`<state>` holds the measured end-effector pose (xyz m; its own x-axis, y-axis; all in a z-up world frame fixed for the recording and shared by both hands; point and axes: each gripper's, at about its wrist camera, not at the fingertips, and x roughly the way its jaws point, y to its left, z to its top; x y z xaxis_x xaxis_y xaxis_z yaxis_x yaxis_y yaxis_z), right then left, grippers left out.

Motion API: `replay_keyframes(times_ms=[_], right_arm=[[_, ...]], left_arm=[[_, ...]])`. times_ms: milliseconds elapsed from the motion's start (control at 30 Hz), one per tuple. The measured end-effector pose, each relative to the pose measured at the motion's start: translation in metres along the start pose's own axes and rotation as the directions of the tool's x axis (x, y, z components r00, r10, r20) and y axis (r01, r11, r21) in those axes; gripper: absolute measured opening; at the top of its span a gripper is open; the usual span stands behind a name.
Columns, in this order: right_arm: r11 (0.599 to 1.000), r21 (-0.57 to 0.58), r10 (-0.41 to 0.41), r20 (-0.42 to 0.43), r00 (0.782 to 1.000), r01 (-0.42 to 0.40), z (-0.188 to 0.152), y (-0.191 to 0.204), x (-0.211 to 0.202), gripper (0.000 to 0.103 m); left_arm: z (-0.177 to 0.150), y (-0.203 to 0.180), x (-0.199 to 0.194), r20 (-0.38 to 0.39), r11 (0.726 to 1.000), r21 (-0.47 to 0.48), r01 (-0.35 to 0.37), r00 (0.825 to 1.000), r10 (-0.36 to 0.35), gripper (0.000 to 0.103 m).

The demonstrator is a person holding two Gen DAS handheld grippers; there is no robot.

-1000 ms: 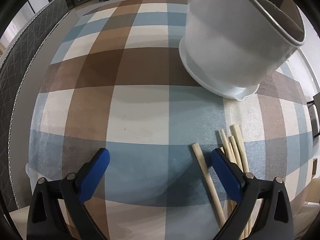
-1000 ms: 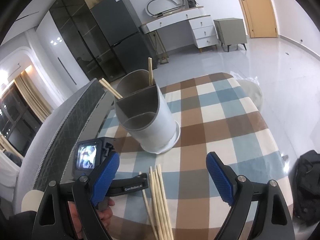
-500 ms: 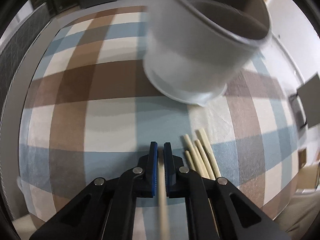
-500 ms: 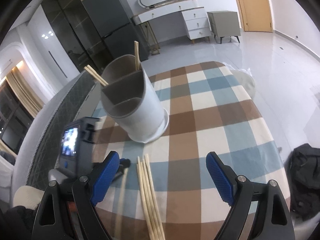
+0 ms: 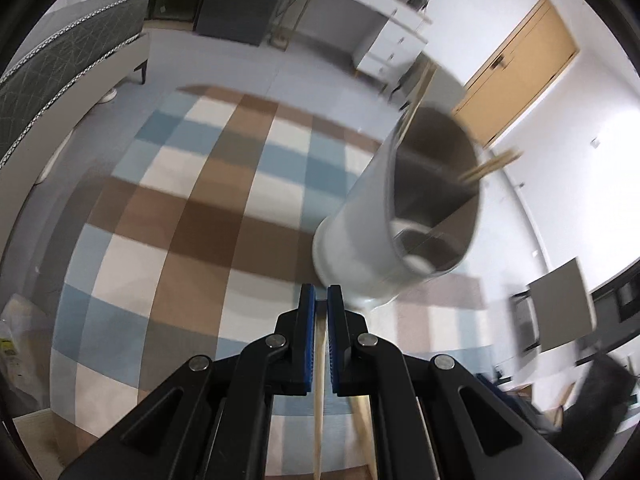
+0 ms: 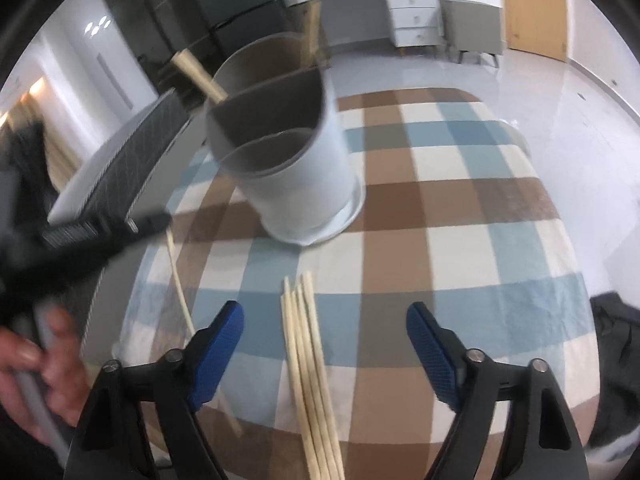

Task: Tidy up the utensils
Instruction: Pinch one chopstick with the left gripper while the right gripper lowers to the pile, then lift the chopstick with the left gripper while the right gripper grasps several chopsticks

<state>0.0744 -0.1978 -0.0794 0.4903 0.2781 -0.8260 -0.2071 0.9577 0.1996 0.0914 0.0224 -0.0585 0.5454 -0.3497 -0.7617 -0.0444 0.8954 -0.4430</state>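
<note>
A: Since the left gripper (image 5: 318, 304) is clamped on one chopstick (image 5: 319, 384), the stick hangs back below the jaws, lined up toward the holder (image 5: 360, 236) at right of centre.

B: Right gripper (image 6: 322, 330)?

A: Jaws closing, nothing pinched yet; they straddle the bundle of chopsticks (image 6: 308, 360) lying at lower centre on the checked cloth (image 6: 460, 208).

B: Sticks?

A: Pale, thin, straight wood. A few already stand in the holder's rear compartment.
</note>
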Motion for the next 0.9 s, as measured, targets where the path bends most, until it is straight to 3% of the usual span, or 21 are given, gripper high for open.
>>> replay_keyframes(times_ms=[100,233,333,500,667,800,867,900], right_arm=[[0.999,-0.052,-0.008,-0.021,1.000,0.007,0.006,0.010,0.008,0.075],[0.994,-0.111,-0.009,-0.124,0.992,-0.005,0.015,0.021,0.040,0.056],[0.985,-0.171,-0.046,-0.191,0.981,0.013,0.017,0.030,0.061,0.040],[0.970,-0.241,-0.072,-0.242,0.968,0.012,0.022,0.044,0.086,0.036],[0.954,-0.300,-0.099,-0.270,0.958,0.014,0.025,0.055,0.104,0.034],[0.936,-0.349,-0.155,-0.293,0.944,0.046,0.022,0.062,0.118,0.026],[0.934,-0.353,-0.165,-0.275,0.947,0.060,0.025,0.064,0.116,0.023],[0.935,-0.350,-0.167,-0.274,0.947,0.064,0.025,0.065,0.116,0.017]], left_arm=[[0.010,0.003,0.000,0.013,1.000,0.004,0.004,1.000,-0.004,0.001],[0.014,0.015,-0.003,0.001,1.000,-0.023,-0.005,1.000,0.005,0.001],[0.015,0.024,-0.014,0.053,0.998,-0.045,-0.045,0.997,0.047,0.002],[0.017,0.046,-0.002,0.016,0.991,-0.115,-0.064,0.998,0.066,0.001],[0.020,0.057,0.000,0.002,0.983,-0.177,-0.038,0.999,0.039,0.001],[0.022,0.061,-0.002,0.008,0.979,-0.199,-0.033,0.999,0.036,0.001],[0.022,0.063,-0.004,0.007,0.978,-0.205,-0.032,0.999,0.035,0.001],[0.022,0.063,-0.003,0.003,0.978,-0.207,-0.033,0.999,0.034,0.001]])
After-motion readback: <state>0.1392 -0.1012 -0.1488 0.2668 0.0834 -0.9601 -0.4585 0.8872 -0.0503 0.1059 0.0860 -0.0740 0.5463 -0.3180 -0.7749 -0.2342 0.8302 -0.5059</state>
